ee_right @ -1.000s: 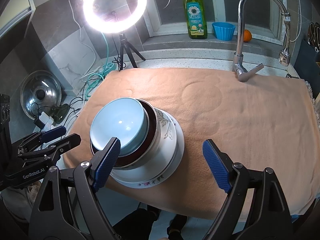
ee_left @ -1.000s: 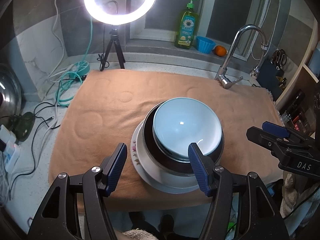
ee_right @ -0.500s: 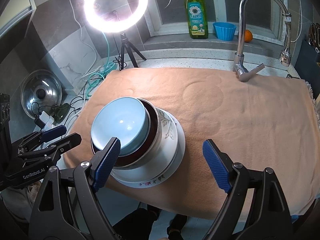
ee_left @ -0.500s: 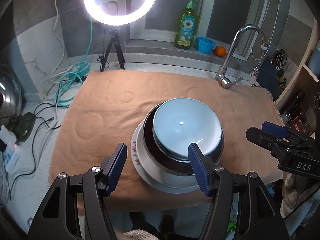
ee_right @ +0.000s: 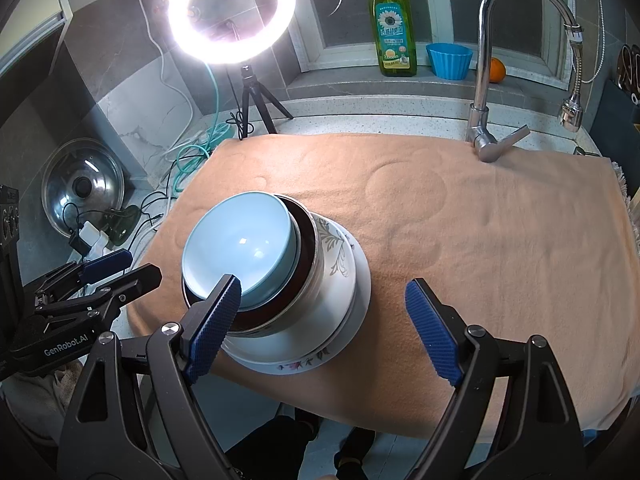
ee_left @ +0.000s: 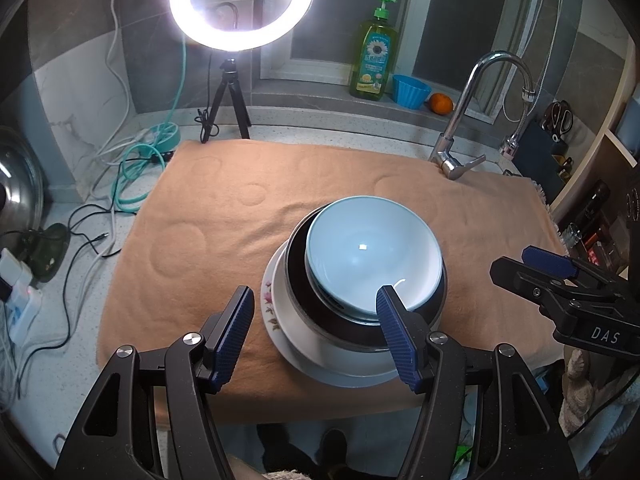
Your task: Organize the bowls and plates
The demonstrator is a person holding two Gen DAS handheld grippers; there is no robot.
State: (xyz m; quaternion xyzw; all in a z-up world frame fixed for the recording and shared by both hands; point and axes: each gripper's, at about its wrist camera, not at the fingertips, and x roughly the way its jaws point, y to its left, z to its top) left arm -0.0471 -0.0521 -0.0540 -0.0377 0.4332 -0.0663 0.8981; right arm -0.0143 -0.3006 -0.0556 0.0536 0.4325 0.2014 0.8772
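A stack stands near the front edge of the tan towel (ee_left: 224, 208): a light blue bowl (ee_left: 370, 248) on top, nested in a dark bowl (ee_left: 296, 264), in a white patterned bowl (ee_right: 336, 256), on a white flowered plate (ee_left: 272, 312). The blue bowl also shows in the right wrist view (ee_right: 240, 248). My left gripper (ee_left: 316, 332) is open and empty, held just in front of the stack. My right gripper (ee_right: 320, 328) is open and empty, in front of the stack's right side. Each gripper shows in the other's view, the right one (ee_left: 560, 280) and the left one (ee_right: 88, 280).
A ring light on a tripod (ee_left: 240, 0) stands at the back left with loose cables (ee_left: 140, 168) beside it. A faucet (ee_left: 476, 120) rises at the back right. Dish soap (ee_left: 374, 56), a blue cup (ee_left: 410, 90) and an orange (ee_left: 440, 103) sit on the sill. A pot lid (ee_right: 82, 188) leans at left.
Hardly anything has changed. The right wrist view has shifted slightly, and the stack and both open grippers stay as they were.
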